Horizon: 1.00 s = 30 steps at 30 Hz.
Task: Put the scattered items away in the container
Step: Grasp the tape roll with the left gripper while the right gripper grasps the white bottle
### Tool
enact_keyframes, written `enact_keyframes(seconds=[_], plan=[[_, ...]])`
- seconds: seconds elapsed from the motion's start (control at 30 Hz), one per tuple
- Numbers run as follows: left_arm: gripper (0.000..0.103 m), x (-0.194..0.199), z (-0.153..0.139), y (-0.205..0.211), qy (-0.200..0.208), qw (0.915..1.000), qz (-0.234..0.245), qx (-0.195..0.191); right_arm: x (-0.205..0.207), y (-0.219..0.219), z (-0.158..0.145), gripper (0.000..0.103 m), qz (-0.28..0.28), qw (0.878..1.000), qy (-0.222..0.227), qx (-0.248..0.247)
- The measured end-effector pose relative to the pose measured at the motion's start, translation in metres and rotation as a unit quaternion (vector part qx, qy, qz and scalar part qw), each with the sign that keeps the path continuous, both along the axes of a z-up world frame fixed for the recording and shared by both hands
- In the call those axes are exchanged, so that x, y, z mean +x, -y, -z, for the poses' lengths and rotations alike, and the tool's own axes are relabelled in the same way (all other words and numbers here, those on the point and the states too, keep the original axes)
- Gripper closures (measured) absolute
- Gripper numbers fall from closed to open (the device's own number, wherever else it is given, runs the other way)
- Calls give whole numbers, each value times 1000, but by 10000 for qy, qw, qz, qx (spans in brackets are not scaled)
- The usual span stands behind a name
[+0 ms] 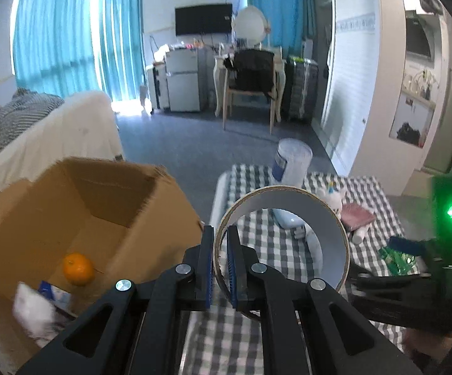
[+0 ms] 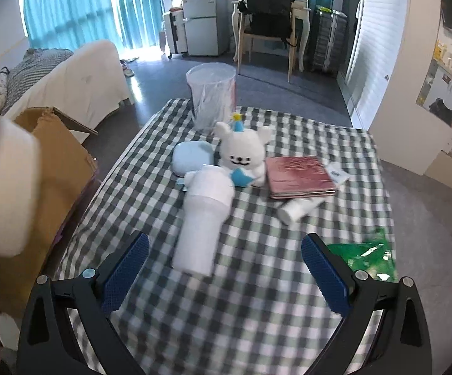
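A: Left gripper (image 1: pixel 219 262) up in the air, jaws clamped on the wall of a tape roll (image 1: pixel 280 237), one pad inside the ring, one outside. It hangs over the gap between the table (image 1: pixel 226 331) edge and the cardboard box (image 1: pixel 78 206).

B: The box is open on top, just beside the table's left edge. An orange (image 1: pixel 78 268) and some white packets lie on its floor.

A: Right gripper (image 2: pixel 225 270) held low over the near side of the checked cloth, tilted down, jaws wide apart, holding nothing.

B: Bare cloth right below it. Ahead lies a white bottle (image 2: pixel 202 223) on its side, then a plush toy (image 2: pixel 244 153), a pink notebook (image 2: pixel 299 176), and a green packet (image 2: pixel 365 254) near the right edge.
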<state>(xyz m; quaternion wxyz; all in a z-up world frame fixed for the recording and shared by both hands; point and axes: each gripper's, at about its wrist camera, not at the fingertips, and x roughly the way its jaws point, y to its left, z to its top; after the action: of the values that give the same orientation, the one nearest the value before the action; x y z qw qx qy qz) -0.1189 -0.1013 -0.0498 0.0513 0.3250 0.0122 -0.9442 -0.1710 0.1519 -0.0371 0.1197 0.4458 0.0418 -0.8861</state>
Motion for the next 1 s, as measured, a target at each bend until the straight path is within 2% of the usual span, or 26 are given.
enact_keyframes(seconds=[0.3,0.57,0.6,0.67,0.7,0.73,0.8,0.87,0.93,1.0], plan=[[96,30,-28,26,-216,9996,-150,83,-10,32,14,4,210,9997,31,109],[96,46,-38,45,-303,9990,-332,69,-18,49,31,5,371,9977,200,532],[96,47,-39,46,-307,9989,-342,70,-18,49,34,8,377,9975,229,545],[96,48,-39,48,-313,9988,-362,74,-18,48,38,22,432,9971,296,555],[96,48,-40,48,-317,9988,-369,75,-19,47,41,33,455,9968,358,553],[96,49,-40,48,-322,9987,-376,75,-20,47,43,37,456,9966,420,535],[96,50,-39,49,-323,9987,-387,81,-19,47,43,39,451,9966,392,559],[96,51,-40,49,-326,9986,-397,83,-18,49,42,47,430,9966,375,589],[96,52,-39,48,-323,9986,-403,83,-17,51,40,68,442,9963,339,658],[96,53,-39,49,-325,9986,-405,85,-18,52,39,69,429,9963,359,658]])
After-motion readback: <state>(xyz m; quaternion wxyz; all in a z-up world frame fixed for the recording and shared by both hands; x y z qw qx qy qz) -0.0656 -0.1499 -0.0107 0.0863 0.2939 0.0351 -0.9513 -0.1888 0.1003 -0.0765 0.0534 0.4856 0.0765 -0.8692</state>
